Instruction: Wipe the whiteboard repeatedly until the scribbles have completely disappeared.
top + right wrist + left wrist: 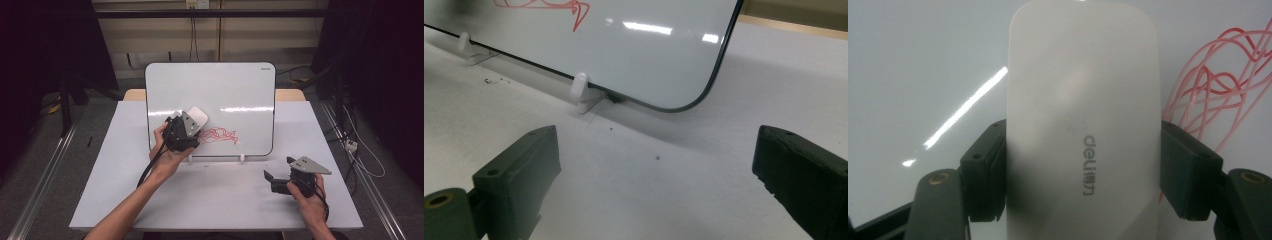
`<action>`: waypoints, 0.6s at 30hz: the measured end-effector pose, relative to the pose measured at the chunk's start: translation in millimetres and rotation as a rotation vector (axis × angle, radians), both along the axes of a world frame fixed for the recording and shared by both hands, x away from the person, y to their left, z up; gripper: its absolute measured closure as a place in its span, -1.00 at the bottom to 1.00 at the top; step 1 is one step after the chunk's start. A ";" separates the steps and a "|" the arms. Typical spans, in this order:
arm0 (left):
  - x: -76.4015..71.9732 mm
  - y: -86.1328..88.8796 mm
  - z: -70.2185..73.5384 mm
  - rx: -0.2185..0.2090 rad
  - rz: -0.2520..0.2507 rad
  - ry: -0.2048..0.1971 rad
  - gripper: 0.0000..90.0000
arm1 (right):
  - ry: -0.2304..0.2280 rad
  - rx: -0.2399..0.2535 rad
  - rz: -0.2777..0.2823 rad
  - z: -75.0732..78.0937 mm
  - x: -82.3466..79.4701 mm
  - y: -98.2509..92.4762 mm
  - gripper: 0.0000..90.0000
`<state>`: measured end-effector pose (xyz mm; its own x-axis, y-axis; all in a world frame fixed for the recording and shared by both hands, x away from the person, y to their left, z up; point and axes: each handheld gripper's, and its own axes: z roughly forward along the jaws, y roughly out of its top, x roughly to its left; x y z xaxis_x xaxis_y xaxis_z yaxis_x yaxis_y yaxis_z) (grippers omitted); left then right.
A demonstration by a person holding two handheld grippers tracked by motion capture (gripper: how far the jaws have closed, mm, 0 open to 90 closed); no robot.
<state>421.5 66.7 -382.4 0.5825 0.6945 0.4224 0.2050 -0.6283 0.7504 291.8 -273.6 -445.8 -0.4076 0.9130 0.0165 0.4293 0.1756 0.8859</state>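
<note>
Two grippers are in the high view, one in each hand of the person. The left gripper (192,126) is raised in front of the whiteboard (240,85), which stands tilted on the table (210,195) on small white feet (580,86). Its jaws are clenched on a white eraser (198,117), and in the left gripper view the two black jaws press on both long sides of the eraser (1083,100), which carries a grey printed brand name. The eraser lies against the board surface, just to the left of a red scribble (219,135) drawn in the lower middle of the board; in the left gripper view the red lines (1218,85) are at the right of the eraser and very near it. The right gripper (272,181) is low over the table at the right, near the lower right corner of the board and well apart from the eraser. Its jaws are released and stand wide, with nothing between them, and the right gripper view looks between them at the bare table (664,190) and the rounded lower corner of the whiteboard (659,55).
</note>
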 end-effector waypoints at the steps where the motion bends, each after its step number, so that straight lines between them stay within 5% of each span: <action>1: -0.1 0.0 0.0 0.002 -0.002 -0.002 -0.32 | -0.001 0.000 -0.001 -0.1 0.2 -0.1 -0.89; 18: -5.5 -12.0 -5.1 0.052 -0.011 -0.020 -0.32 | -0.002 -0.002 0.004 0.4 -0.3 1.1 -0.89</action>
<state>416.0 54.7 -387.5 0.5809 0.6650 0.4694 0.1827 -0.6685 0.7209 291.5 -272.6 -445.4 -0.4113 0.9114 0.0139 0.4270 0.1793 0.8863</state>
